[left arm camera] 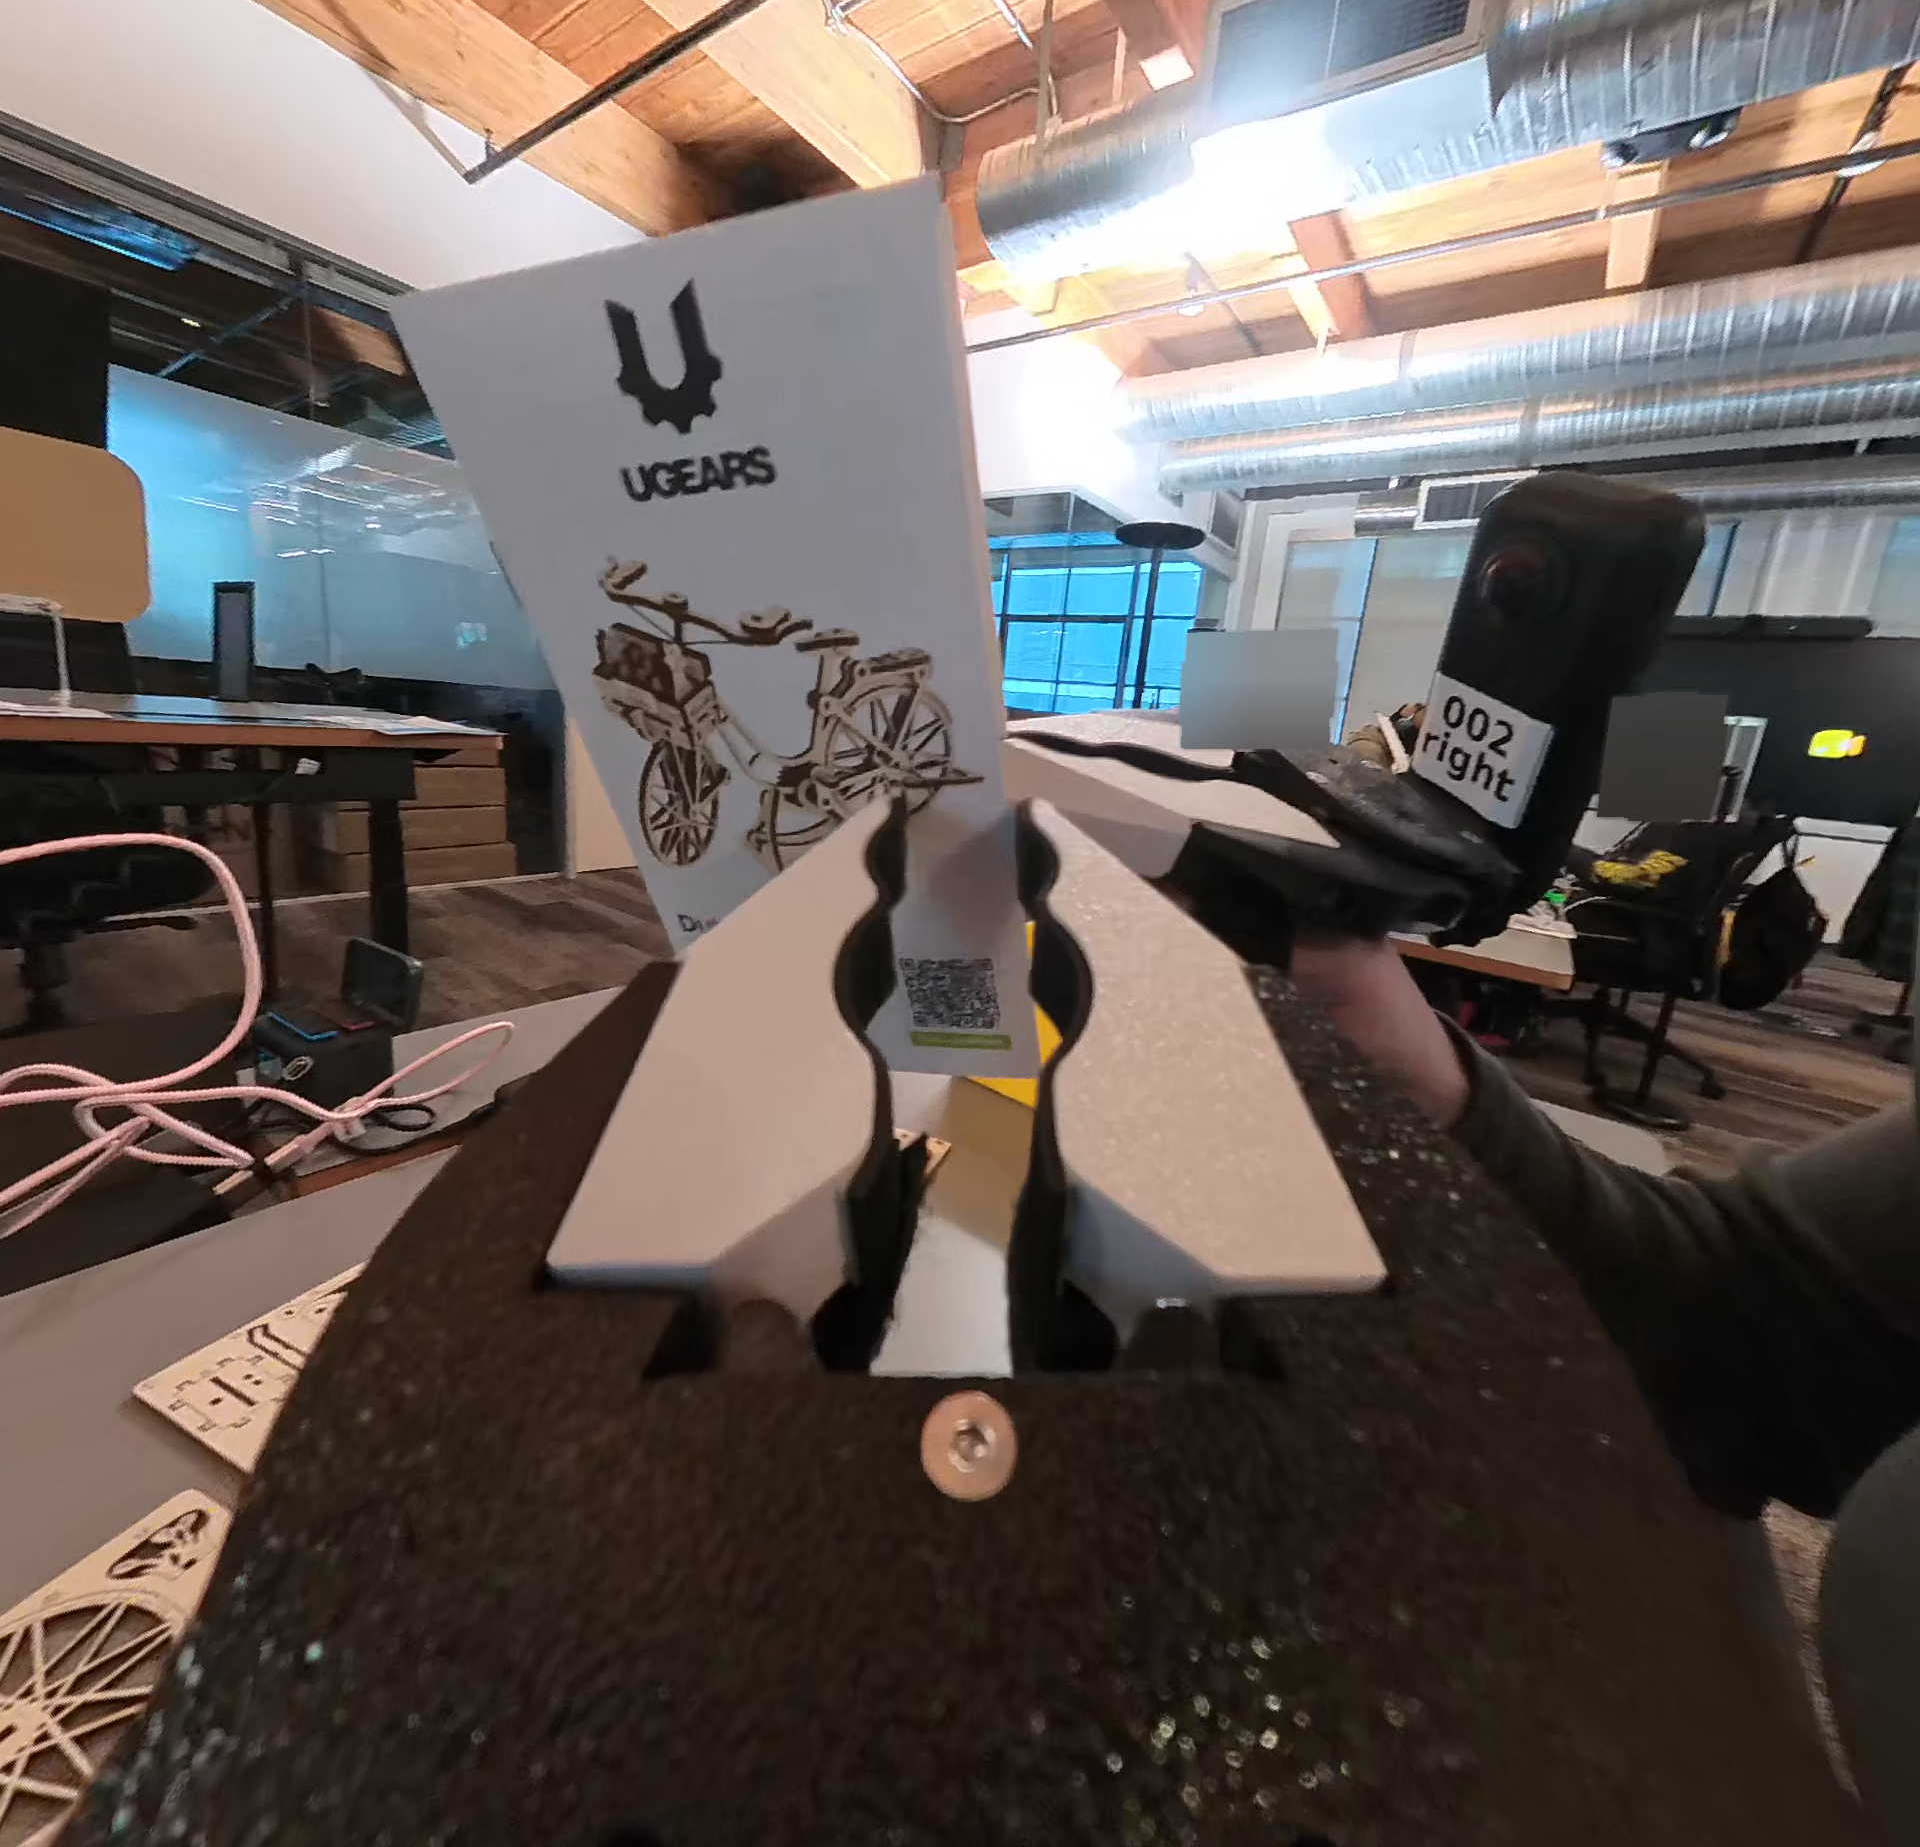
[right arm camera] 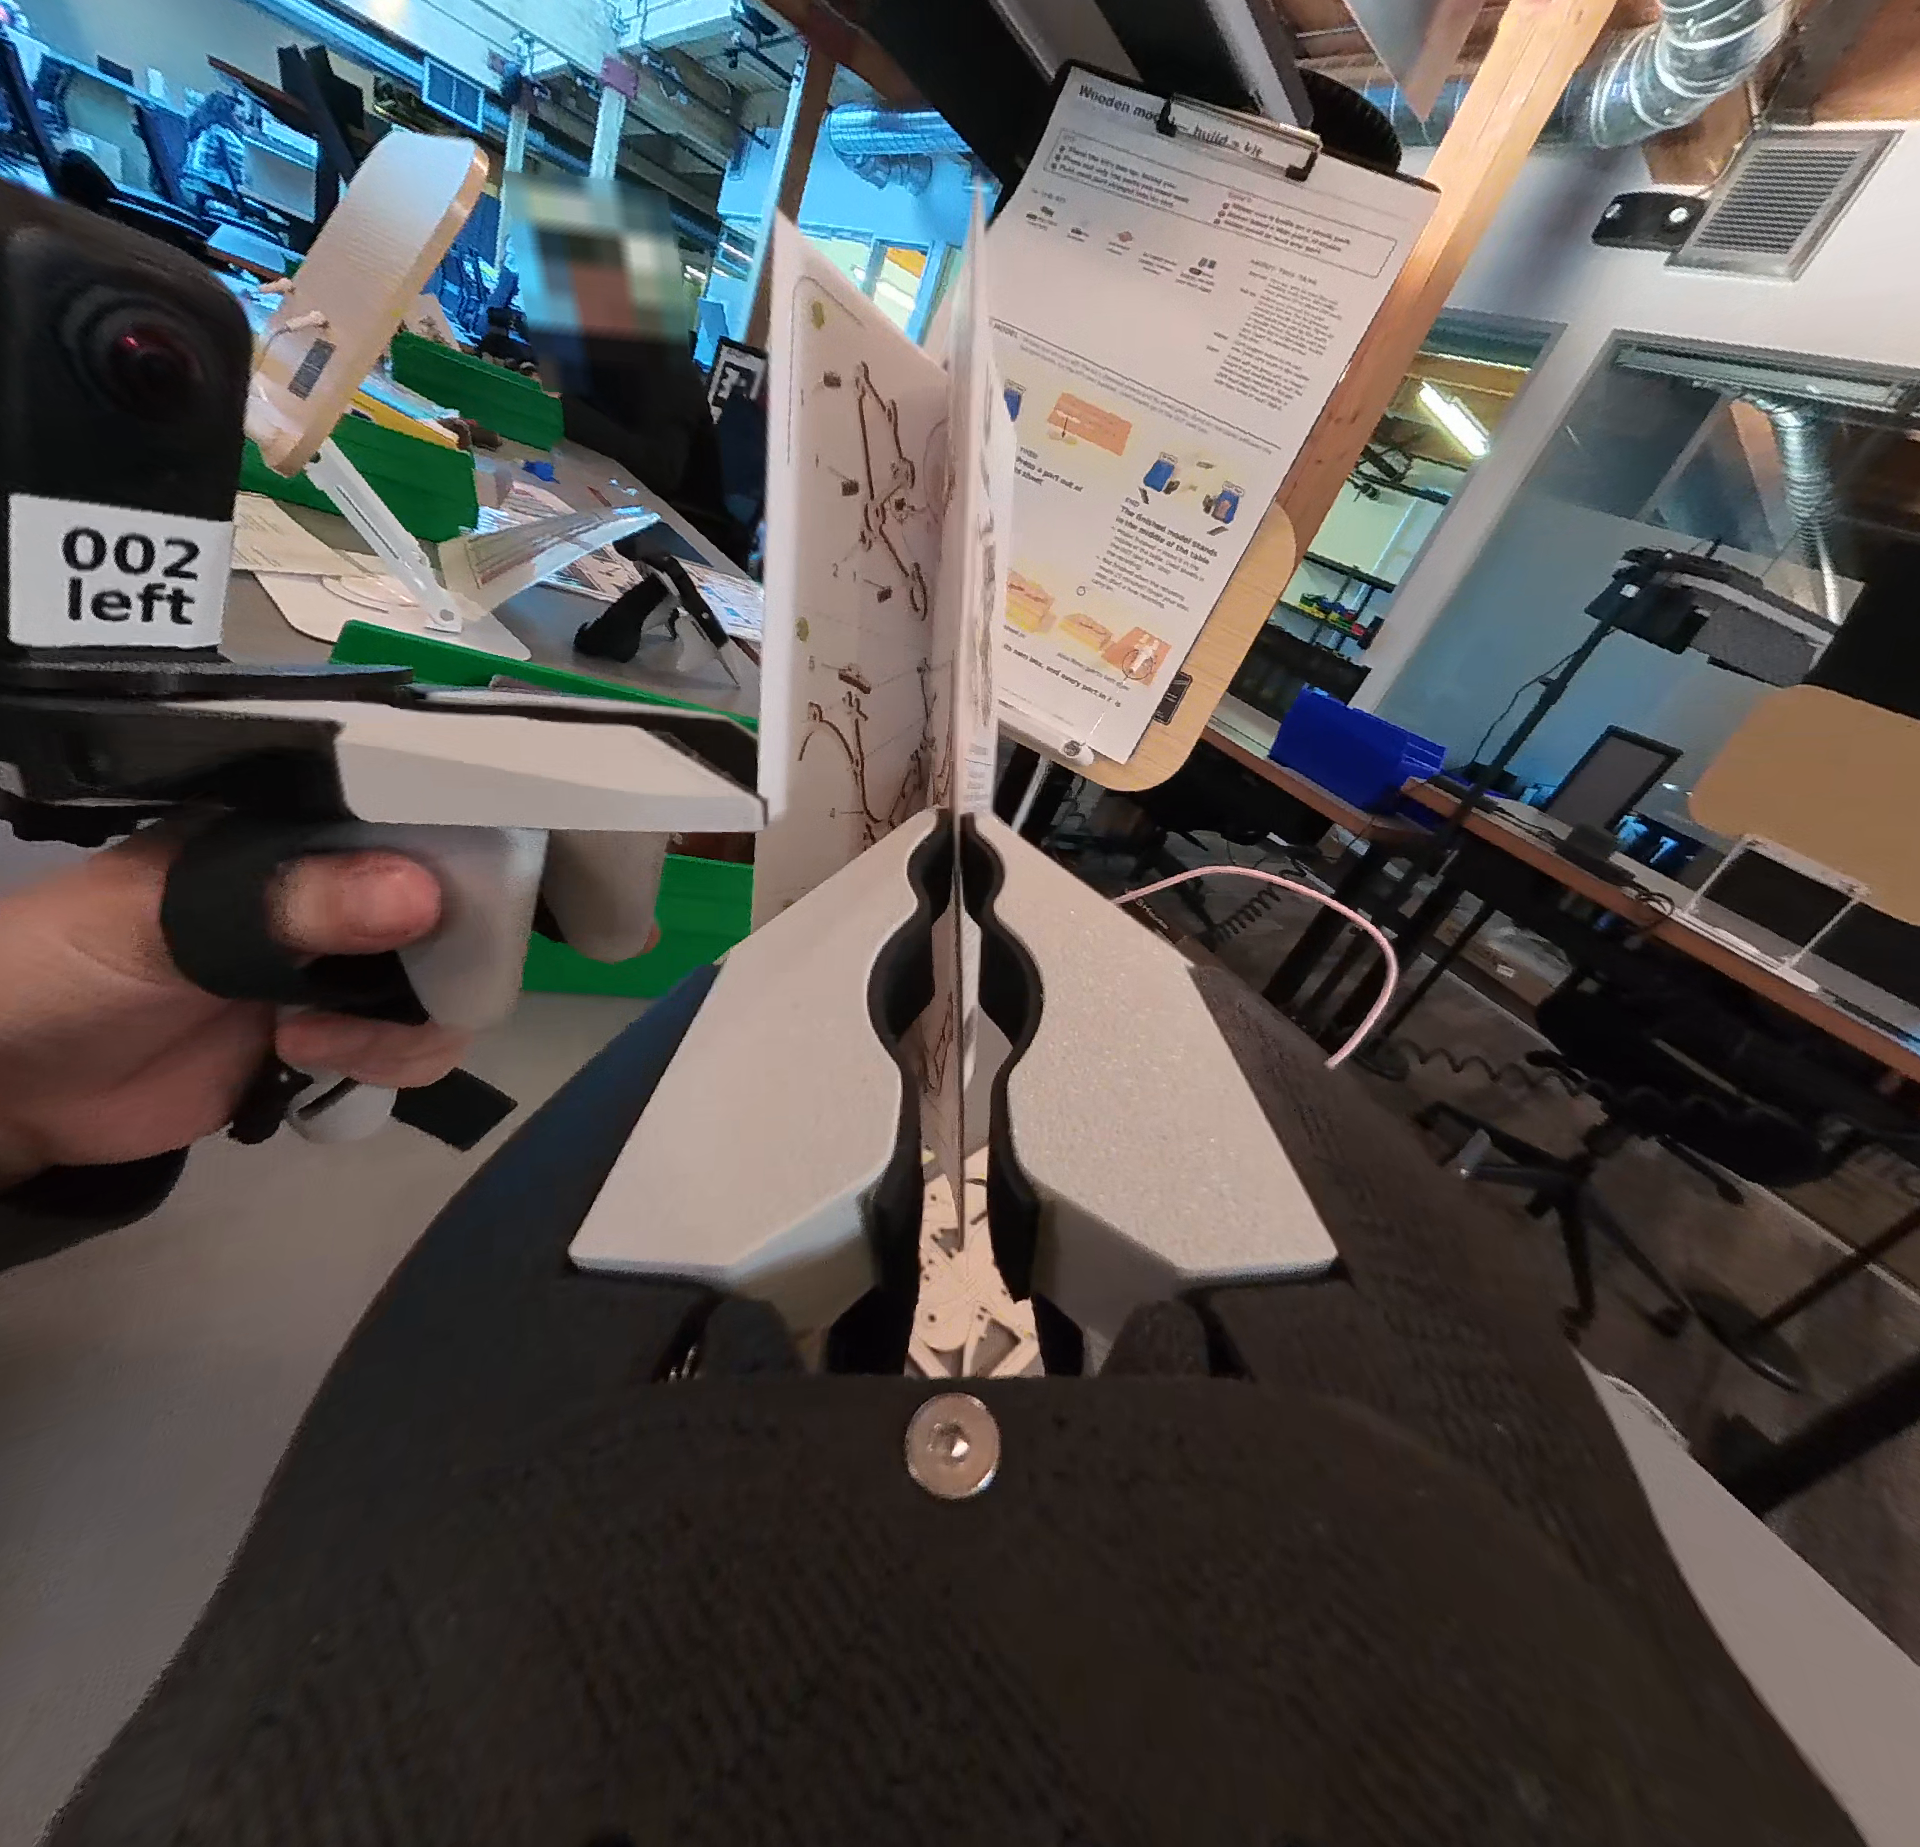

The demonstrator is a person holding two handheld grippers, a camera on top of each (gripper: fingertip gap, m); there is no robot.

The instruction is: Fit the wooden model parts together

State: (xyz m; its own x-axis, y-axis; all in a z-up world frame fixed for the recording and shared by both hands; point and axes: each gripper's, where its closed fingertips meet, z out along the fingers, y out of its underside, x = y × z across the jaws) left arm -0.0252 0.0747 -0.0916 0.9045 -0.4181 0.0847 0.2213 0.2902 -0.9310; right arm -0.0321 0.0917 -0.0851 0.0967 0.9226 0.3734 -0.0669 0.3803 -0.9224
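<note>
A white instruction booklet (left arm camera: 748,509) with a bicycle picture on its cover is held upright above the table. My right gripper (right arm camera: 954,831) is shut on its edge, and the booklet (right arm camera: 971,550) stands edge-on between the jaws with one leaf (right arm camera: 852,509) swung open to the left. My left gripper (left arm camera: 956,826) is open, its tips against the lower part of the cover. It also shows in the right wrist view (right arm camera: 758,789), at the open leaf's bottom corner. Laser-cut wooden sheets (left arm camera: 239,1382) lie on the grey table (left arm camera: 62,1382) at the lower left, and another wooden sheet (right arm camera: 966,1309) lies under my right gripper.
A pink cable (left arm camera: 208,966) and a black box (left arm camera: 332,1039) lie at the table's left. A clipboard (right arm camera: 1174,426) with a printed sheet stands behind the booklet. Green bins (right arm camera: 447,447) and a blue bin (right arm camera: 1351,748) sit on nearby desks. A hand (right arm camera: 156,1018) holds the left gripper. My two grippers' fingertips are within a few centimetres of each other.
</note>
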